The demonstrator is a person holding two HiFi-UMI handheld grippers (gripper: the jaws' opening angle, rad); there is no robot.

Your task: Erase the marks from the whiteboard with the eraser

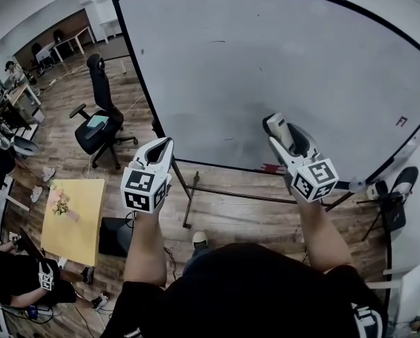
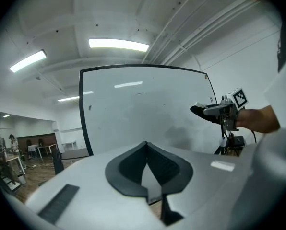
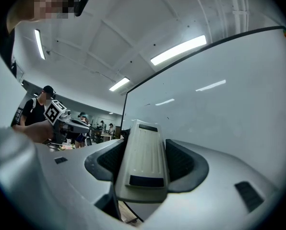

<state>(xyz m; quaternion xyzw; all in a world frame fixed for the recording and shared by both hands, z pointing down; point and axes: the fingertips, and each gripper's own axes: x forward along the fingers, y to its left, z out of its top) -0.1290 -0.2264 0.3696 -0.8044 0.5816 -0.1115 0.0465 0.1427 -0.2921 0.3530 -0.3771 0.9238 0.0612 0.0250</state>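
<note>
A large whiteboard [image 1: 280, 69] in a black frame stands in front of me, with a few small dark marks, one near its top [image 1: 217, 41] and one low down [image 1: 228, 139]. My right gripper [image 1: 275, 124] is shut on a pale grey eraser [image 3: 143, 157], held up a little short of the board's lower middle. The eraser [image 1: 277, 127] sticks out past the jaws. My left gripper [image 1: 166, 145] hovers by the board's lower left edge, its jaws closed together with nothing between them [image 2: 145, 169]. From the left gripper view the right gripper [image 2: 215, 111] shows before the whiteboard [image 2: 143, 109].
A black office chair [image 1: 97, 122] stands left of the board on the wooden floor. A yellow table [image 1: 72, 217] is at lower left, with desks and people further left. A camera stand [image 1: 390, 196] is at the board's right foot, and a small red thing [image 1: 402, 121] clings near the right edge.
</note>
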